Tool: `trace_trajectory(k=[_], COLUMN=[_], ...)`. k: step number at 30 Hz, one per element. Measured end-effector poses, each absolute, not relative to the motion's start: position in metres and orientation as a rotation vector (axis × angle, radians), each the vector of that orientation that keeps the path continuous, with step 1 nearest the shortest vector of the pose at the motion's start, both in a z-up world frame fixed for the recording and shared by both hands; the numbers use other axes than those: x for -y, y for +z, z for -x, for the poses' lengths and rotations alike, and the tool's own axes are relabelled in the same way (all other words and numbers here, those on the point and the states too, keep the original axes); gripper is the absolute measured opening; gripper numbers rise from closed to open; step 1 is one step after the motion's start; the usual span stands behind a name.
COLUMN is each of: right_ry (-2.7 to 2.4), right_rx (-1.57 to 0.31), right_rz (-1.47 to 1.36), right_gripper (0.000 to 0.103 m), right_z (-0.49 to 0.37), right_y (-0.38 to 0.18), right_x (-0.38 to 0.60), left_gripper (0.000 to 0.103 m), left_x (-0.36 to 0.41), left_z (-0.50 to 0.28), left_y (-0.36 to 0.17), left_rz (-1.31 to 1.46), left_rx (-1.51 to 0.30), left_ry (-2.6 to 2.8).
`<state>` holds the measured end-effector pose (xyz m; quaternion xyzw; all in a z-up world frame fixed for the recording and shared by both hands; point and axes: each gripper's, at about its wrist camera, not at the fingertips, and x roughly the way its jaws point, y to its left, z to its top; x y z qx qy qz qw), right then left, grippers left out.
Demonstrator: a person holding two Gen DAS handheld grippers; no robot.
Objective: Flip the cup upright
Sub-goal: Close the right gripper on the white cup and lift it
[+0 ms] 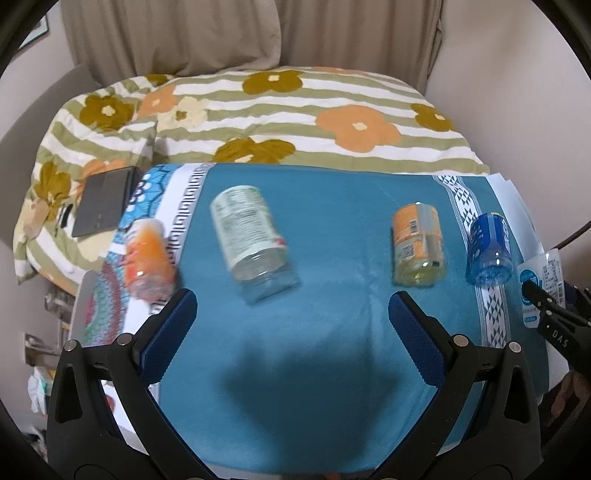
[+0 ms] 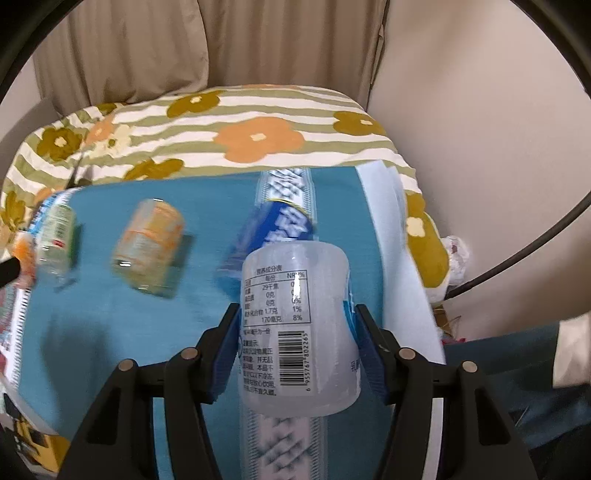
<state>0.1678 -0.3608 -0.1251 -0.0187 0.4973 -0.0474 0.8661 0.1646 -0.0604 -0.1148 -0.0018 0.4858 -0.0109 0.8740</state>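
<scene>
My right gripper (image 2: 295,317) is shut on a clear white-labelled cup (image 2: 295,325) with a barcode and holds it above the blue cloth (image 2: 207,332); the same cup shows at the right edge of the left wrist view (image 1: 543,280). My left gripper (image 1: 291,299) is open and empty above the cloth (image 1: 332,229). Several cut-bottle cups stand on the cloth: an orange one (image 1: 147,254) at the left, a clear green-labelled one (image 1: 255,240), an orange-labelled one (image 1: 417,243) and a blue one (image 1: 489,251). The blue cup (image 2: 273,229) is just behind the held cup.
A floral striped quilt (image 1: 295,118) lies behind the cloth. A dark flat device (image 1: 103,201) rests on the quilt at the left. Beige curtains (image 1: 221,33) hang at the back. White sheets (image 2: 402,258) edge the cloth on the right.
</scene>
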Motion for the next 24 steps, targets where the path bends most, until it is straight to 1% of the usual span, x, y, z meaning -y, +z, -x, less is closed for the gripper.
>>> trace_trajectory(k=[5,9,15,24], right_ry=[-0.066,-0.023,0.026,0.045], right_rx=[-1.043,-1.052,-1.075,-1.125], right_rz=[-0.003,-0.039,-0.091,-0.134], right_gripper=[0.055,0.055,0.055,0.055], right_z=[-0.152,-0.139,-0.130,-0.134], right_y=[-0.115,-0.117,-0.136,-0.180], right_x=[0.327,0.297,0.258,0.216], left_gripper=[0.103,0.103,0.103,0.103], left_x=[0.027,0.004,-0.024,-0.049], left_z=[-0.141,-0.123,-0.103,-0.097], left_y=[-0.111,-0.112,-0.122,-0.149], left_rz=[0.012,0.007,-0.026,-0.014], left_rx=[-1.004,-1.001,-1.010,-1.051], left_ry=[-0.023,-0.022,-0.028,-0.020])
